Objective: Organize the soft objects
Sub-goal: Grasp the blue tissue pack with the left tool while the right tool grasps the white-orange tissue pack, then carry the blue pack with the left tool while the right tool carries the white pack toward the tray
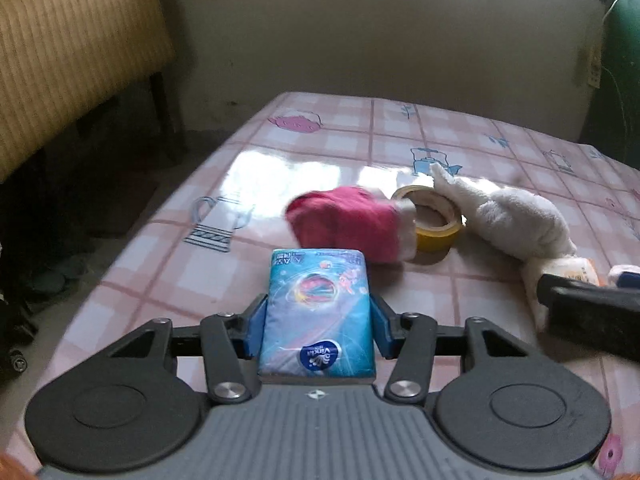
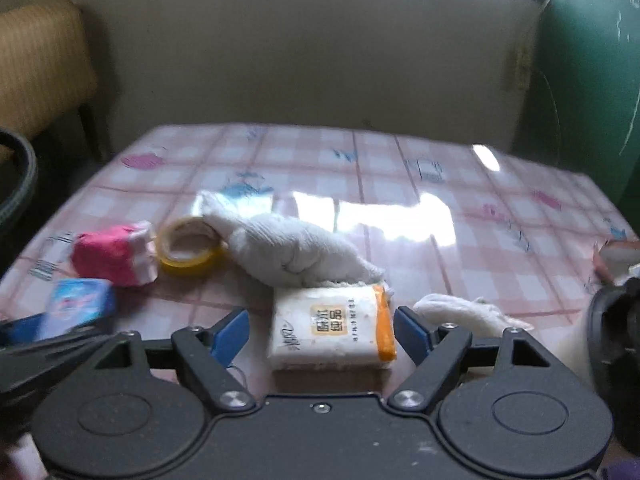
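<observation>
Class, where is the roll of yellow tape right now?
In both wrist views the roll of yellow tape lies flat on the checked tablecloth, between the pink cloth bundle and the white plush toy.

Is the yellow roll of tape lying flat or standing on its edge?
Lying flat: the yellow roll of tape rests on the checked tablecloth with its round hole facing up.

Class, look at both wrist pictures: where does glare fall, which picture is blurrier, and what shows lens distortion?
Left wrist view: window glare whitens the tablecloth behind the pink cloth; the table edge bows, fisheye distortion. Right wrist view: softer all over, motion blur smears the checks; glare streaks the tablecloth beyond the white plush.
</observation>
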A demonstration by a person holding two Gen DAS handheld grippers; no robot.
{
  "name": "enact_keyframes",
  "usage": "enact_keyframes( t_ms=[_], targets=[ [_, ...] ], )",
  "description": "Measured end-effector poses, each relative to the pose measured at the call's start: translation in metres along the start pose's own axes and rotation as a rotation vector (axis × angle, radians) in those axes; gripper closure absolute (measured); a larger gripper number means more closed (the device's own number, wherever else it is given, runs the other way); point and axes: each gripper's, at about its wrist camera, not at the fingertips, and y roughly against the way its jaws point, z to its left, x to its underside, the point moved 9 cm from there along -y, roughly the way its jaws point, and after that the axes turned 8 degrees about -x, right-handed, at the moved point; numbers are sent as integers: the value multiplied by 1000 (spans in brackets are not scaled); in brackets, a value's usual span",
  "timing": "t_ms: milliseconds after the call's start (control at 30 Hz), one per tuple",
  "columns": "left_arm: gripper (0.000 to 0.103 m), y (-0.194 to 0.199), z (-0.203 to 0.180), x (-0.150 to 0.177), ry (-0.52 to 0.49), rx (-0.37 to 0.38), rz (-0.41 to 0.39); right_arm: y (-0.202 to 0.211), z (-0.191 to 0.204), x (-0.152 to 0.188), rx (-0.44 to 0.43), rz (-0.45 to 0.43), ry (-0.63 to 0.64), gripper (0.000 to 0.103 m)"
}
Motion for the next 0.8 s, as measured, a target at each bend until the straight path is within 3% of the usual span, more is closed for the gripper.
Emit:
enact_keyframes(
  t_ms=[200,333,533,800],
  targets=[
    [50,23,4,4,35,22,-12,-30,-12,3,-34,58,7,7],
    [50,27,5,1,51,18,-12,-26,-15,8,-134,82,-31,17],
    [50,40,6,3,57,11,-8,15,2,31,-249,90,33,18],
    [50,79,0,10,59,15,-10,82,9,31,-316,41,89,18]
  ],
)
